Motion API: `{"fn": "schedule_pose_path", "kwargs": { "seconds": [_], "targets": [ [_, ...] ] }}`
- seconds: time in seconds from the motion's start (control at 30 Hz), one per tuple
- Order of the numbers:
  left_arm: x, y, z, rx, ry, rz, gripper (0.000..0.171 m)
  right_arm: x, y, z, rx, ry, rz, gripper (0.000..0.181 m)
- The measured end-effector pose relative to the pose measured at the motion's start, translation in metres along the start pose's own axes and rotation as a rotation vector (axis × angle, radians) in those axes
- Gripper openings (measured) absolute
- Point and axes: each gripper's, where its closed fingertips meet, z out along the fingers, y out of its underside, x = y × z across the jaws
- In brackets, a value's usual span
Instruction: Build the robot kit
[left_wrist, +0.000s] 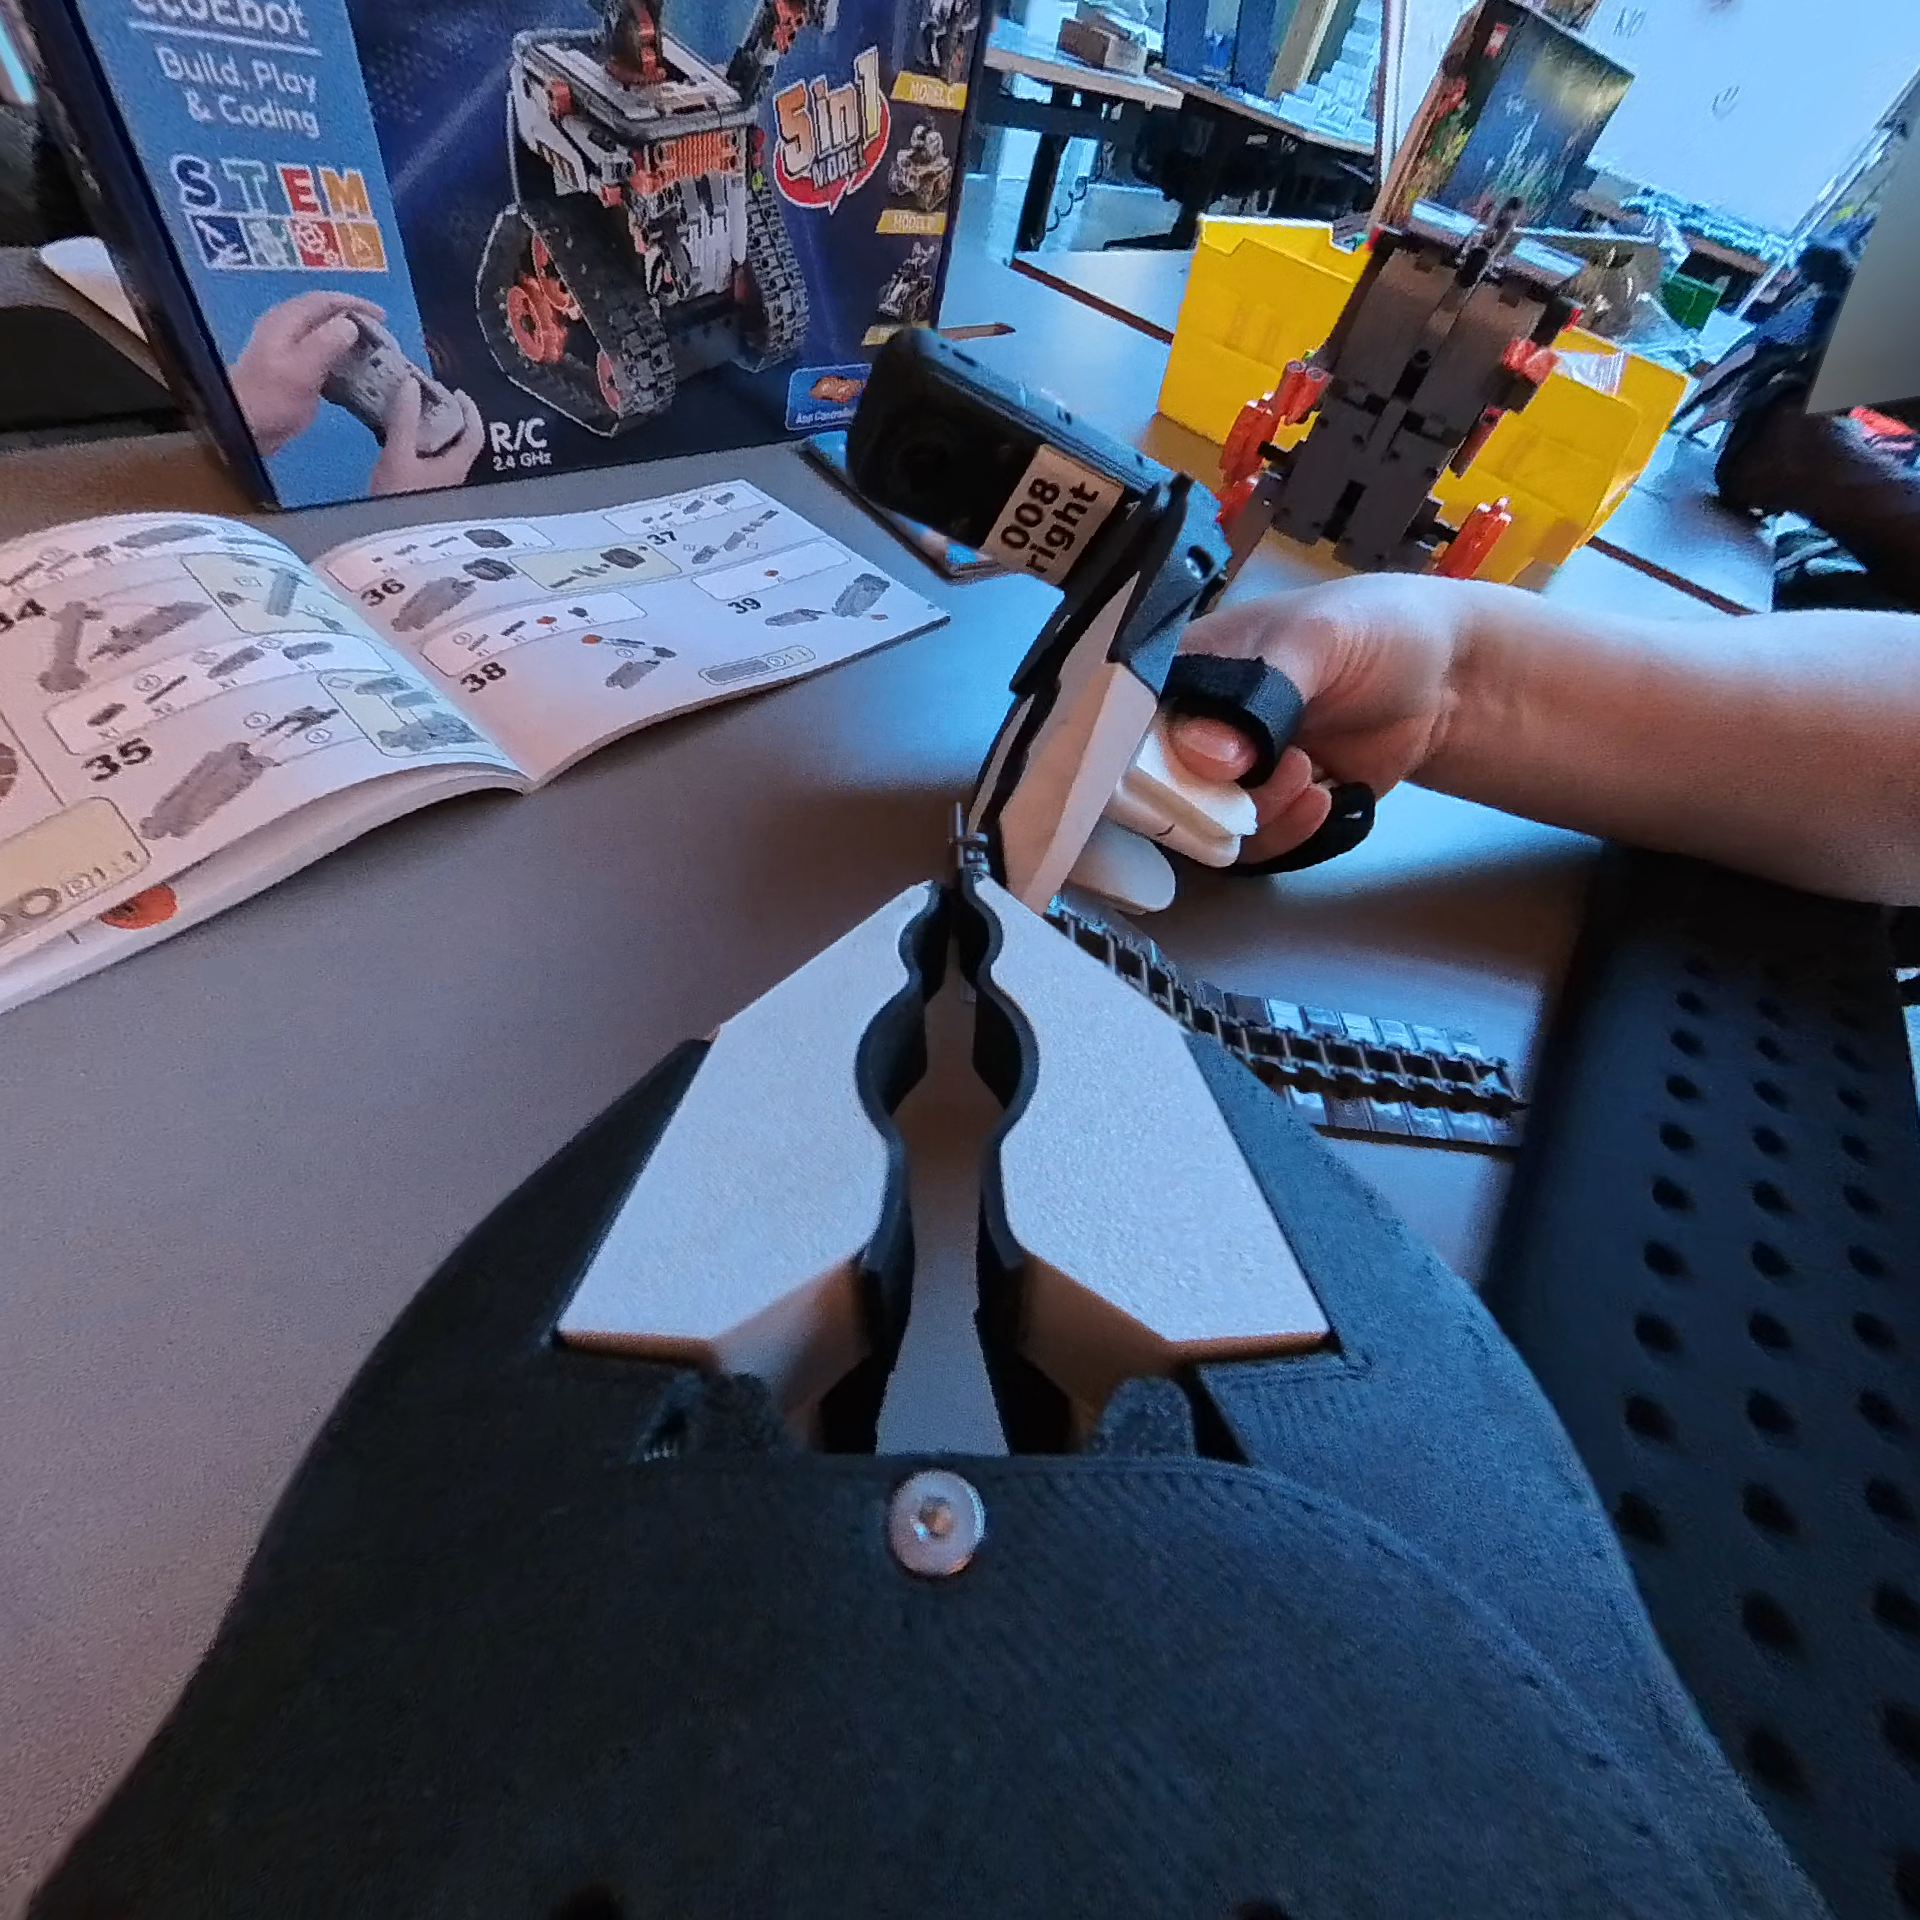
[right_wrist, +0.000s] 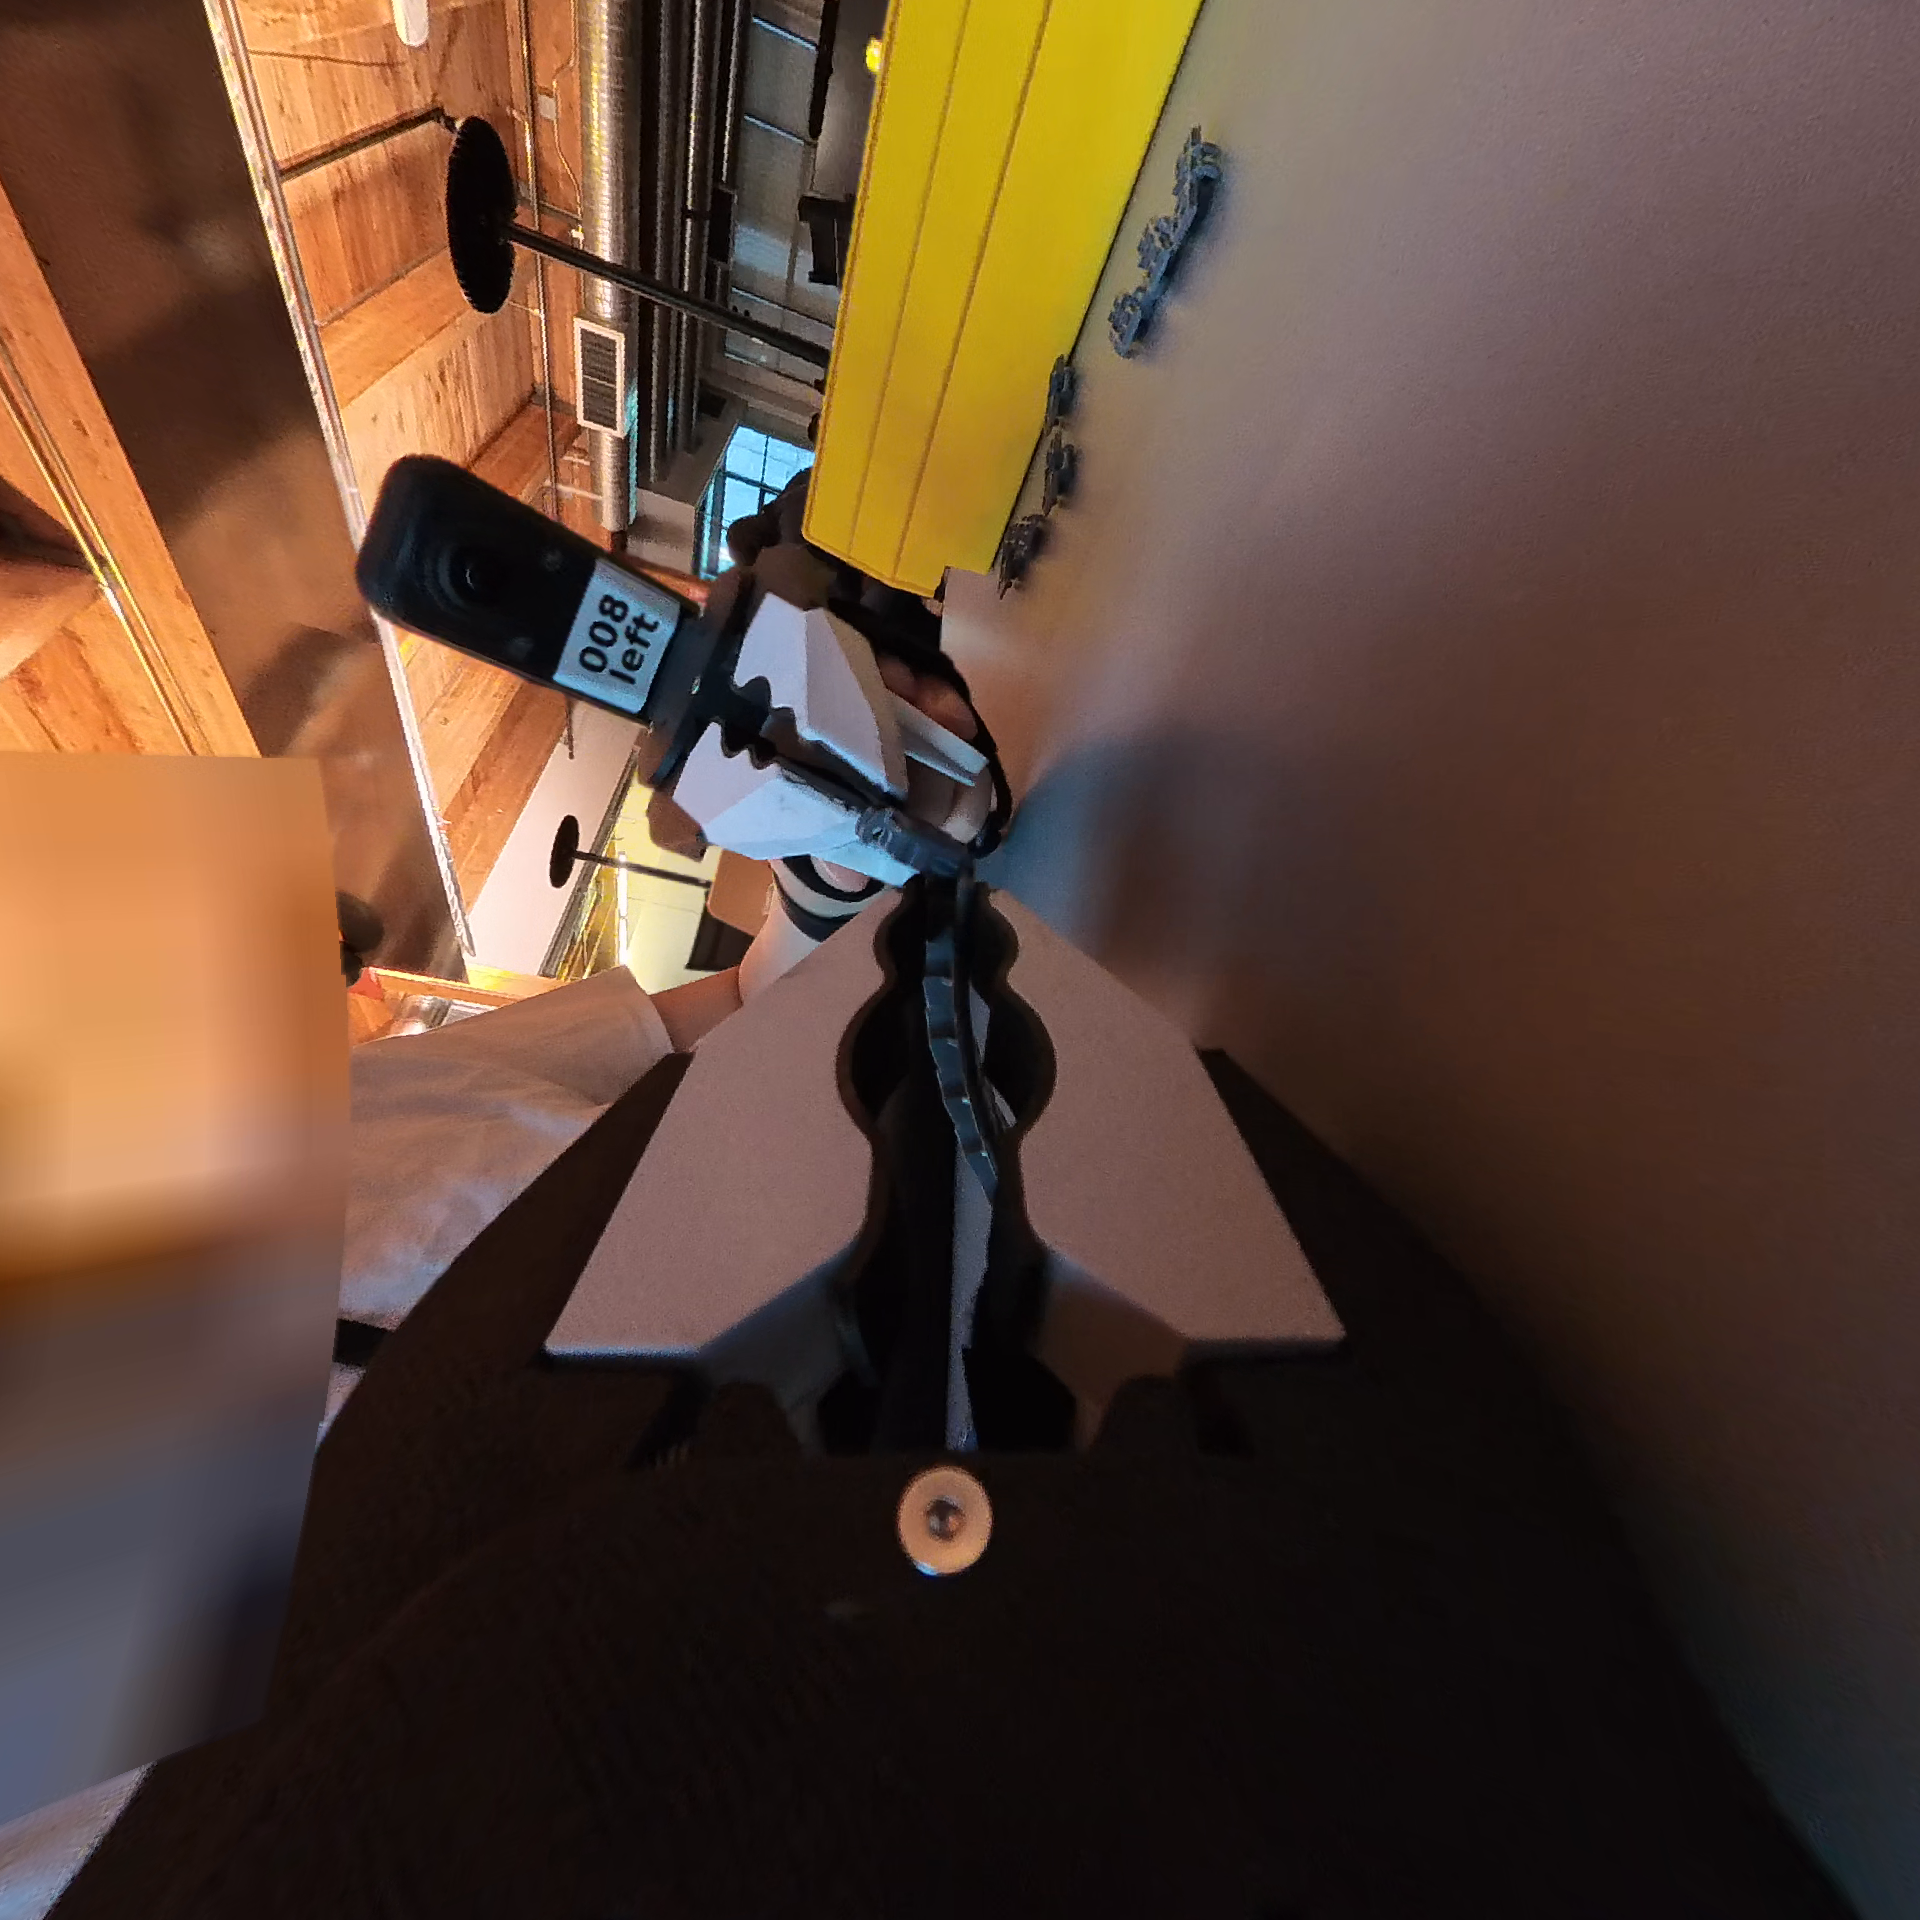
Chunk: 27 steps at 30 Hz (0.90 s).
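Track chain (left_wrist: 1351, 1049) pinched between both claws' tips

Open white instruction booklet (left_wrist: 312, 665) cut off at left edge. Blue toy box (left_wrist: 499, 229) cropped at top. Small dark grey plastic pieces (right_wrist: 1164, 260) beside yellow bin: too blurred to ID.

A dark linked toy track (left_wrist: 1340, 1039) trails across the table, its end pinched between both hand-held grippers.
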Motion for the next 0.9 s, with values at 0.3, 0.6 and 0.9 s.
{"fn": "schedule_pose_path", "kwargs": {
  "seconds": [0.3,0.6,0.9],
  "targets": [
    [0.002,0.0,0.0,0.008,-0.02,0.059,0.0,-0.004,-0.005,-0.004,0.049,-0.011,-0.008,0.003],
    [0.005,0.001,0.003,0.011,-0.066,0.129,0.002,-0.004,-0.007,-0.005,0.065,-0.015,0.01,0.003],
    [0.002,-0.008,0.002,0.056,-0.065,0.086,0.001,-0.008,-0.011,-0.005,0.069,-0.064,0.015,0.005]
  ]
}}
